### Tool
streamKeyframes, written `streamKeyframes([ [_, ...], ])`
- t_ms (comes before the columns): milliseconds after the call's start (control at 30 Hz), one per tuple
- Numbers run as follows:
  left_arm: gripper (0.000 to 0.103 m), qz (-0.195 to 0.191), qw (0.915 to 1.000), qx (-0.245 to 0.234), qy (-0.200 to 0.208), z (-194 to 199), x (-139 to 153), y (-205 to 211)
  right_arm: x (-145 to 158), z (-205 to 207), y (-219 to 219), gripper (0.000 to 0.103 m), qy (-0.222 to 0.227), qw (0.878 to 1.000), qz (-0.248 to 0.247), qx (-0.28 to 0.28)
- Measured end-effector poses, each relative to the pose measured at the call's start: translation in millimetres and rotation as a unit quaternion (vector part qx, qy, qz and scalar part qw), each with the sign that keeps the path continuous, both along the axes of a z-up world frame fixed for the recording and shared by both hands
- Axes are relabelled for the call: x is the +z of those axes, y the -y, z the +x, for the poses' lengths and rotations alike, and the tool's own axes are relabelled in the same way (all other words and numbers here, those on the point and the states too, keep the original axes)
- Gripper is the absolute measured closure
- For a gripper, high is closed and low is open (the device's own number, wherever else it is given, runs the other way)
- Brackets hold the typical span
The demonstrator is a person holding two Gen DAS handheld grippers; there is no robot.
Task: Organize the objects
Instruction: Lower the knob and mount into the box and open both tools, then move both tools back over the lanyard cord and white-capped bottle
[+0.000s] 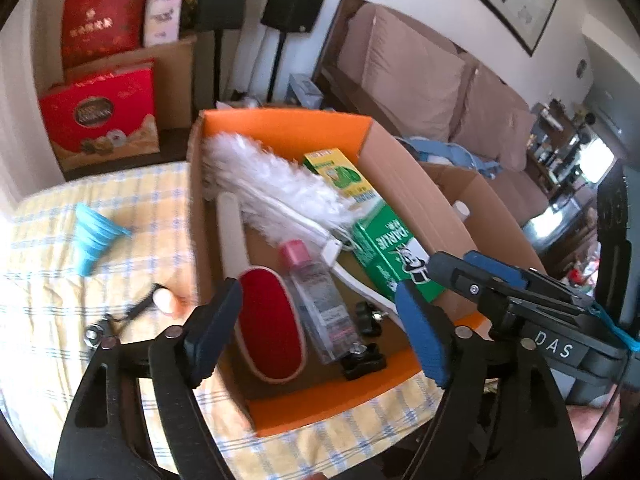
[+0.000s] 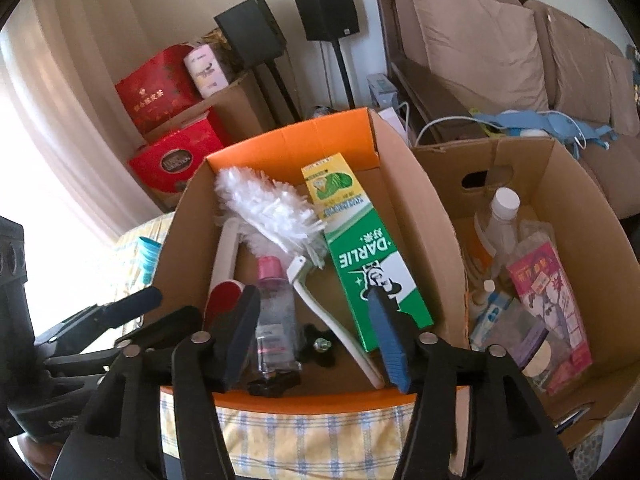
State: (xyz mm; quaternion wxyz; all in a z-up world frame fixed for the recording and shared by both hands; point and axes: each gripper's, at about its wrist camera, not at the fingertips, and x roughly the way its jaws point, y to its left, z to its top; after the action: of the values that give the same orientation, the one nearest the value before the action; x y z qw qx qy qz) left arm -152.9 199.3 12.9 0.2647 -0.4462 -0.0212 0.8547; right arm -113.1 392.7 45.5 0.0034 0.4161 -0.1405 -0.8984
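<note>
A cardboard box with orange flaps (image 1: 280,128) (image 2: 288,140) stands on the checked cloth. Inside lie a white duster (image 1: 272,180) (image 2: 268,208), a green toothpaste carton (image 1: 380,248) (image 2: 372,264), a clear bottle with a pink cap (image 1: 320,300) (image 2: 276,312), a red lint brush (image 1: 268,320) and black knobs (image 1: 364,360). My left gripper (image 1: 318,288) hovers open over the box's near end, above the brush and bottle, holding nothing. My right gripper (image 2: 313,294) is open beside it over the same end, with nothing between its fingers. Each gripper shows in the other's view, the right (image 1: 472,270) and the left (image 2: 160,304).
On the cloth left of the box lie a blue folding funnel (image 1: 96,236), a peach-coloured item on a black strap (image 1: 166,300) and a small metal part (image 1: 96,334). A second cardboard box (image 2: 560,184) at the right holds bottles and packets. Red gift boxes, speakers and a sofa stand behind.
</note>
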Motion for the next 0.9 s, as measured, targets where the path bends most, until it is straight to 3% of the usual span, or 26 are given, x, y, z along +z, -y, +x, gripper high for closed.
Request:
streamKeyframes([
  [133,0.022,-0.021,0.9994,0.014,-0.024,2,9,12,3,-1,5,0.032,0.001,1.000,0.006,-0.001],
  [233,0.007,-0.028,0.9987,0.023,-0.035,3,12,22,5,-1,11,0.028,0.000,1.000,0.017,0.001],
  [633,0.002,-0.022,0.9969,0.060,-0.047,-1,21,72,16,0,46,0.002,-0.020,0.998,0.060,0.030],
  [900,0.000,-0.038,0.9935,0.091,-0.058,-1,26,119,22,-4,79,0.000,-0.031,0.995,0.075,0.055],
])
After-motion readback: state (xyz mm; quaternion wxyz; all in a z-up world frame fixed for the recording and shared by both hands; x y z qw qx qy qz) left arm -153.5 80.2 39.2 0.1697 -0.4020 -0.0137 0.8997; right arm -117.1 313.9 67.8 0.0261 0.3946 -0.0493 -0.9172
